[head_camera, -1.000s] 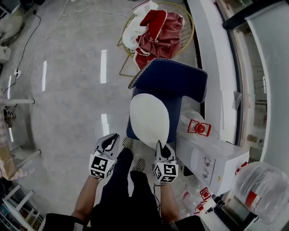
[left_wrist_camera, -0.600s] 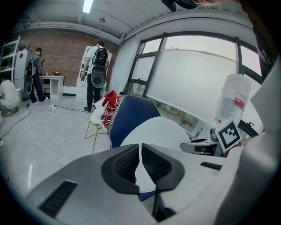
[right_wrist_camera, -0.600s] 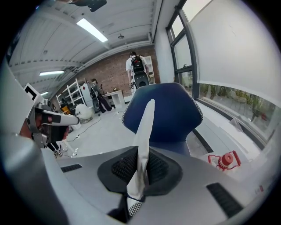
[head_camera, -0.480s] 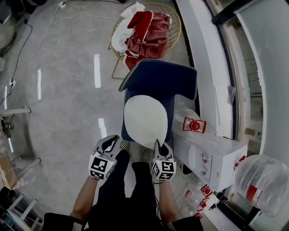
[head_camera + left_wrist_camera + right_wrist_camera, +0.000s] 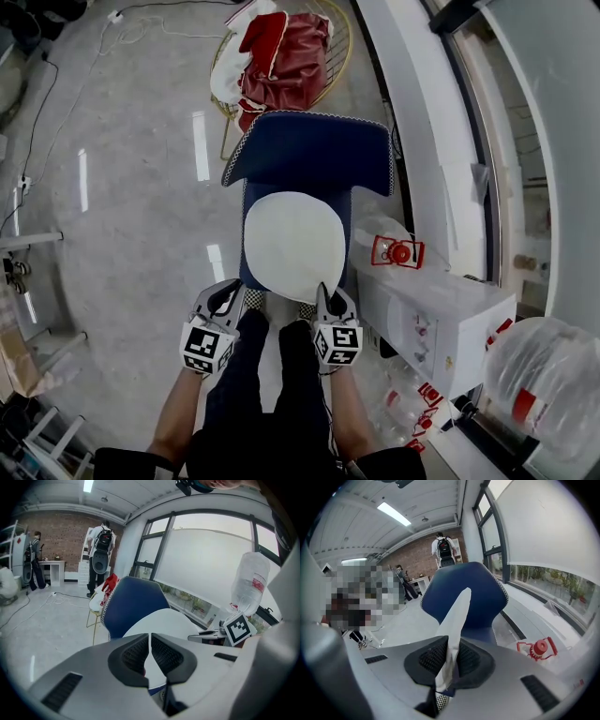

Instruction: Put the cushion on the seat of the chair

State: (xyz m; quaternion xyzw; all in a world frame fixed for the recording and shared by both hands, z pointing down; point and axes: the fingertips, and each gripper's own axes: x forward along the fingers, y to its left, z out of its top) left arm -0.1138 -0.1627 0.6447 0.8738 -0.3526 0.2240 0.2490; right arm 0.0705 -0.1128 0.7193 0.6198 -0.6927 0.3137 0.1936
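Note:
In the head view the white oval cushion hangs over the seat of the dark blue chair. My right gripper is shut on the cushion's near edge. In the right gripper view the cushion runs edge-on between the pads of that gripper, with the blue chair back behind it. My left gripper is at the cushion's near left, off the fabric, shut with nothing in it. In the left gripper view its jaws meet, and the cushion and chair lie beyond.
A gold wire chair holding red and white clothes stands behind the blue chair. A white cabinet with a red-capped item and a clear water bottle stand close at the right, under the window wall. My legs are below the grippers.
Both grippers have moved forward toward the chair, and the cushion with the right one; it now covers more of the seat. The jaws have not changed.

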